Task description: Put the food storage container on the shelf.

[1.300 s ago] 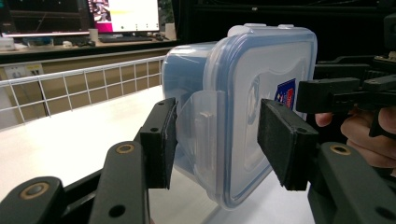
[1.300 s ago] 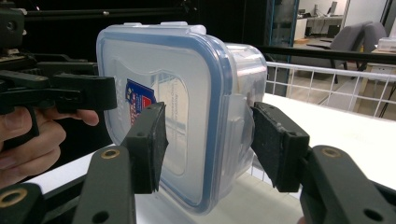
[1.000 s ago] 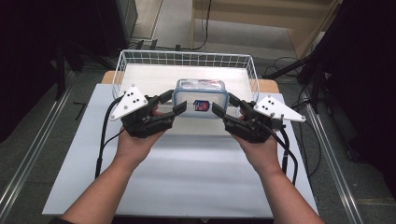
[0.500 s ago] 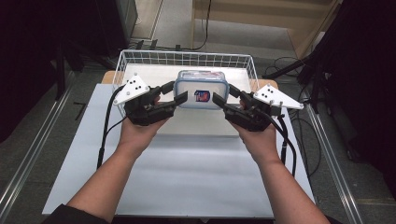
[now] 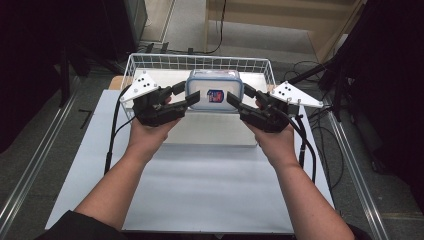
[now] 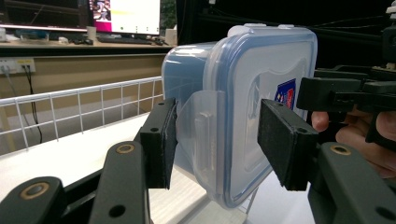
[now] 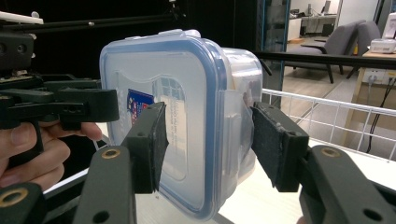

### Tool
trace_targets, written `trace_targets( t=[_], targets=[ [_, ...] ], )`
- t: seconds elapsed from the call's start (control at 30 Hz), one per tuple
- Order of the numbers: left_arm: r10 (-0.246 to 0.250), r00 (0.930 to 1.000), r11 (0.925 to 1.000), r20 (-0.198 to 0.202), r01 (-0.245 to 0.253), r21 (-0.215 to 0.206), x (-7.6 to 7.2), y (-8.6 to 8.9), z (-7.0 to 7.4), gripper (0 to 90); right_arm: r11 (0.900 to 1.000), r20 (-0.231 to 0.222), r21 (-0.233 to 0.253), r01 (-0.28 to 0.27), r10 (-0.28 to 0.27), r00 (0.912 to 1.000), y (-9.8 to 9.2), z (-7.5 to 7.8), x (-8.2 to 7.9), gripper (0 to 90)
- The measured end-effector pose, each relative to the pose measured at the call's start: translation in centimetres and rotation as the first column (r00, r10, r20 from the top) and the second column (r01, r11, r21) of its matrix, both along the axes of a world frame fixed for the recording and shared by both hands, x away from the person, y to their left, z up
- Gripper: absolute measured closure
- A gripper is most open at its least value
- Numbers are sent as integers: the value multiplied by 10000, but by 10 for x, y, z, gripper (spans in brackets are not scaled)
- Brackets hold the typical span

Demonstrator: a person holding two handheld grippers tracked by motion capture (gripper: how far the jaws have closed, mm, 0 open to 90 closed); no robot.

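Since the earlier frames we have carried the container (image 5: 214, 90) forward from the near part of the table (image 5: 200, 190) to the wire basket (image 5: 150, 62); it now sits held above the basket's near edge.

Left gripper (image 5: 186, 95): jaws partly open, straddling the container's left end. In the left gripper view the pads flank the clear side latch (image 6: 205, 135); one pad (image 6: 163, 140) is against the box wall, the other (image 6: 285, 140) stands near the lid face, contact not certain.

Right gripper (image 5: 241, 99): same story at the other end. Jaws partly open around the right latch (image 7: 233, 126), pads close on either side.

Container is tilted up on edge: the blue-rimmed lid (image 7: 163, 116) with its sticker (image 5: 215, 96) faces back toward us, base toward the far side of the basket. Long axis runs left-right, from one gripper to the other, parallel to the basket's near rim.

Step in hand, as we judge it: lowering the box into the basket. To do it well we should keep both ends level, clear the near wire before descending, roll the box base-down, and release both sides together only once it rests on the basket floor. Uneven squeeze risks a slip at the slick latches.
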State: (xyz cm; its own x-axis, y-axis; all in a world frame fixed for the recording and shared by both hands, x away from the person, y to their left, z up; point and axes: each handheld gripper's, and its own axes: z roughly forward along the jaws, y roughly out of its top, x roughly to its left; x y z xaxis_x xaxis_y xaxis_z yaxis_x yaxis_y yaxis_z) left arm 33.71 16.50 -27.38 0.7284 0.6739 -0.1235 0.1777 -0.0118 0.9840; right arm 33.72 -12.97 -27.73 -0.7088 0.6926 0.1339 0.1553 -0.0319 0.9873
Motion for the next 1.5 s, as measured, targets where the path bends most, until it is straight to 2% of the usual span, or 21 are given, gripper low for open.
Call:
trace_targets(
  t=[0.1,0.4,0.47,0.6,0.7,0.8,0.83,0.93,1.0,1.07,1.13,1.23,1.27,1.4,1.5],
  targets=[
    [7,10000,10000,-89,-6,49,2,1,0,485,10000,-73,57,-22,22,10000,1,0,2,477],
    [-111,9960,9996,-883,88,-268,13,5,0,486,9987,-662,472,-187,218,9976,0,0,13,493],
    [-191,9934,9992,-1129,151,-358,16,7,-1,487,9980,-840,575,-272,320,9960,-1,-1,16,500],
    [-424,9844,9962,-1705,285,-829,23,12,-2,498,9954,-1352,849,-438,550,9893,-2,-2,22,511],
    [-460,9801,9962,-1933,307,-814,25,13,-2,501,9947,-1584,901,-491,630,9854,-2,-3,26,511],
    [-599,9723,9950,-2260,400,-916,28,15,-2,509,9941,-1908,933,-561,732,9789,-3,-3,29,512],
    [-673,9676,9937,-2435,431,-1036,30,16,-3,515,9934,-2039,981,-600,791,9758,-4,-4,30,512],
    [-736,9612,9930,-2659,461,-1084,32,16,-3,523,9921,-2318,1077,-644,881,9688,-6,-5,34,512],
    [-804,9529,9918,-2926,473,-1185,35,16,-3,524,9915,-2422,1125,-648,906,9660,-6,-5,36,512],
    [-847,9474,9917,-3088,501,-1182,36,17,-4,524,9899,-2561,1232,-695,994,9615,-7,-6,38,523],
    [-964,9385,9899,-3314,557,-1300,39,18,-5,525,9854,-2781,1498,-814,1210,9529,-10,-7,40,535],
    [-1015,9314,9887,-3497,554,-1394,41,20,-6,525,9838,-2985,1580,-849,1296,9456,-11,-7,43,543],
    [-1083,9291,9878,-3536,604,-1438,43,20,-7,525,9814,-3097,1701,-889,1388,9406,-11,-8,44,549],
    [-1316,9127,9820,-3869,666,-1767,47,20,-9,532,9748,-3372,2053,-878,1547,9287,-15,-8,48,557],
    [-1511,9001,9773,-4086,738,-1987,49,21,-10,539,9721,-3657,2187,-846,1620,9165,-18,-8,50,560]
  ],
)
